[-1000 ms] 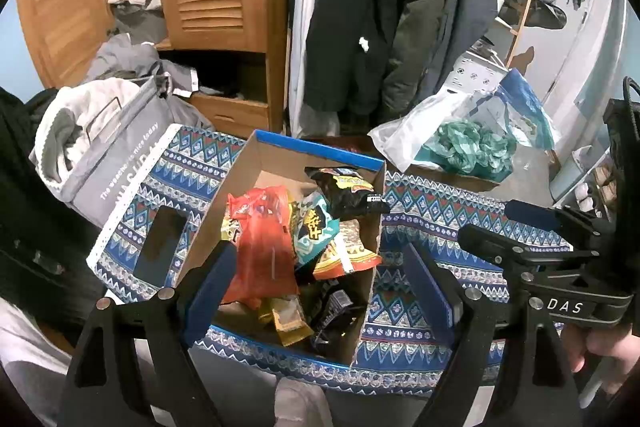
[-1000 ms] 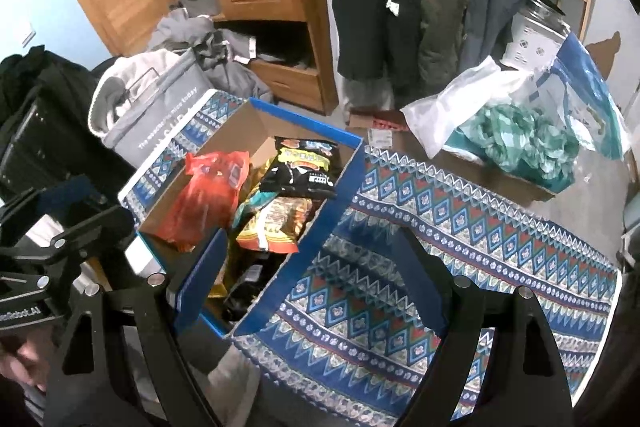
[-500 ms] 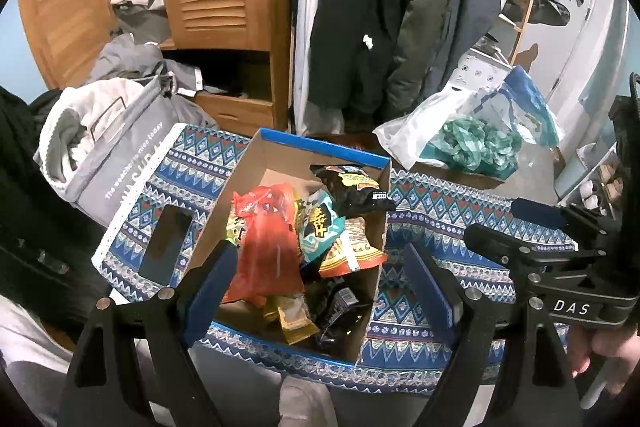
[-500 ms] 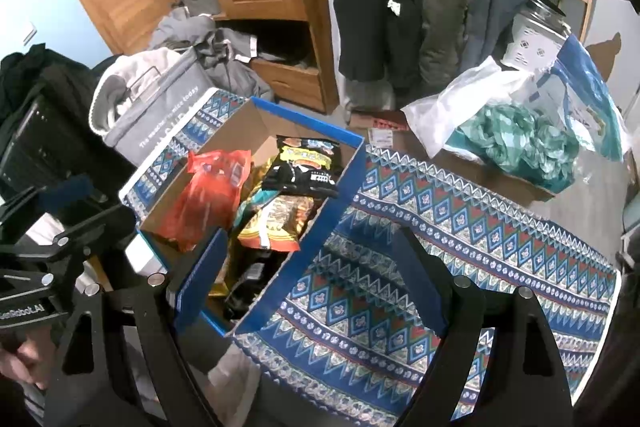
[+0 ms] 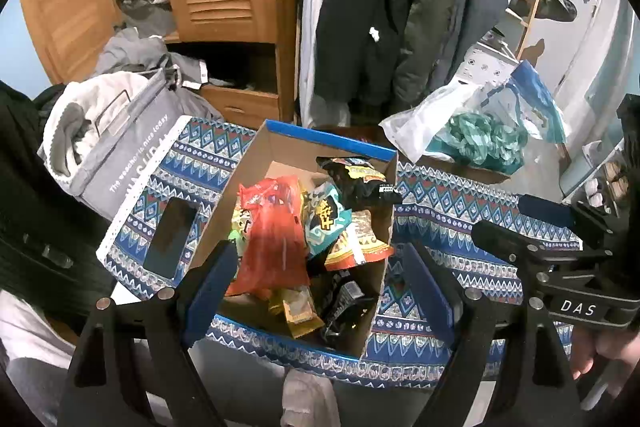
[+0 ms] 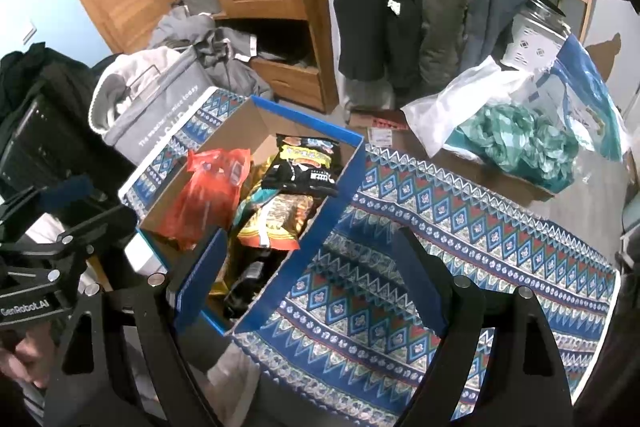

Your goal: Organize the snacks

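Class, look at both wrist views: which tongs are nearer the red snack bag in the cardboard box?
Left. The left tongs hang open over the box, right above the red snack bag. The right tongs hang open over the box's right wall and the patterned cloth, farther off.

We see left gripper (image 5: 320,279) open, empty, above cardboard box (image 5: 320,141) of snack bags (image 5: 276,247) on patterned surface (image 5: 460,203).

left tool (image 5: 320,281): open, angled down | right tool (image 6: 312,273): open, angled down
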{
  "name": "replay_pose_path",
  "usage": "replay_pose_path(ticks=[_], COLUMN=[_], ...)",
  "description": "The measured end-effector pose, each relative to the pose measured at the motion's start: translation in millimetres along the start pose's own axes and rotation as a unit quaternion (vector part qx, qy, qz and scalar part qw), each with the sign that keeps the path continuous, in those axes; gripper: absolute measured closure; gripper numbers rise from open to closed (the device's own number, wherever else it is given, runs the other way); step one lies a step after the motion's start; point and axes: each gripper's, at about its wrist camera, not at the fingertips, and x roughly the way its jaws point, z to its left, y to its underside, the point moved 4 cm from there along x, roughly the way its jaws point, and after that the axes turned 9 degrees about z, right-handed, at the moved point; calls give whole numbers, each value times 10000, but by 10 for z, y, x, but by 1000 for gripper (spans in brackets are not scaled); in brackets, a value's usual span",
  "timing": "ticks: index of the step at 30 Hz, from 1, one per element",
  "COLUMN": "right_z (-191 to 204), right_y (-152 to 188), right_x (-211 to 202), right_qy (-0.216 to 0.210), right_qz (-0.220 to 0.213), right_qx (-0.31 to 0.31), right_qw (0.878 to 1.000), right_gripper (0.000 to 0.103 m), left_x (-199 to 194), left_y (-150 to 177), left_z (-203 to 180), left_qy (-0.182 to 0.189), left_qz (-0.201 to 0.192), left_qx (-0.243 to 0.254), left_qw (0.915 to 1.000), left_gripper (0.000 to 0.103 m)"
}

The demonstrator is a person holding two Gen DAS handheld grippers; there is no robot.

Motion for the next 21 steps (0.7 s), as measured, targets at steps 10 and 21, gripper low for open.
replay_pose_path(ticks=[10,21], right_z=[9,2], right_y=[13,34], right_x=[-7,-12], right_qy=[-3,-1], right_qz=[0,19], right_qx=[-3,-16], right_qw=[10000,10000], right_gripper=[19,19], left_x=[29,51], left_y=[17,31], left_z=[-13,-28], left_qy=[5,68], left_qz=[75,162], left_qx=[7,3], left_qw=[10000,9998], left_gripper=[17,17])
